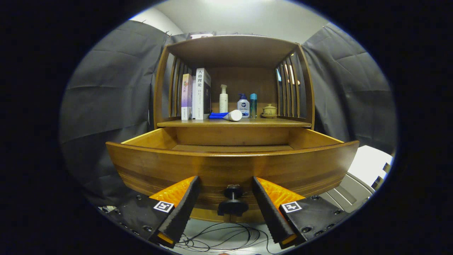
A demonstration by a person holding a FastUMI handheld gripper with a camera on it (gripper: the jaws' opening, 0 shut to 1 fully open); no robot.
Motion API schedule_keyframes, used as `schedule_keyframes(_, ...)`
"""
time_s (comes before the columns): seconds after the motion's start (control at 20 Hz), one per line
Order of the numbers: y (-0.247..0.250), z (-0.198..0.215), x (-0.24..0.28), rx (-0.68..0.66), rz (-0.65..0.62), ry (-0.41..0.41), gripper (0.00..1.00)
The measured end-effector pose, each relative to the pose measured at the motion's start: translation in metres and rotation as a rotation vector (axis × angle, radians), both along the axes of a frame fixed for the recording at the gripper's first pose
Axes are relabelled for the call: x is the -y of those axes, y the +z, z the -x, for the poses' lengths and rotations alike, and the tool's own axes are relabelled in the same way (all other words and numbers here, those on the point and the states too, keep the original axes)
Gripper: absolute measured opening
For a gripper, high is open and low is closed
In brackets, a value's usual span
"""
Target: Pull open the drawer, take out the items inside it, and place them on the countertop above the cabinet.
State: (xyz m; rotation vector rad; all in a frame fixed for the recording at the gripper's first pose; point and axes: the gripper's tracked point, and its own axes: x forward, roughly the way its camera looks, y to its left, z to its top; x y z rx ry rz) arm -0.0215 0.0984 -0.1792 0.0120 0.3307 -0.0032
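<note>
1. Here, in the gripper view, our gripper (226, 198) stands with its fingers apart, one on each side of the drawer's knob (232, 202), neither pressing on it.
2. The drawer (233, 166) is pulled well out from the cabinet; its front board sits just beyond the knob. We cannot see what lies inside, since the front board hides the floor.
3. Above the drawer, the countertop (283, 123) carries books (196, 94), bottles (243, 106), a lying tube (234, 115) and a small lidded pot (269, 110).
4. We judge the drawer stiff, fairly heavy wood; the knob is small and hard, likely slippery, so grip its narrow stem squarely.
</note>
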Motion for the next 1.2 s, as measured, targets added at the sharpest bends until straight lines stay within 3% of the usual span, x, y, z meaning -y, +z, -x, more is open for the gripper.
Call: schedule_keyframes(1.2,-0.009,-0.127,-0.001,-0.017,0.035,-0.034,0.97)
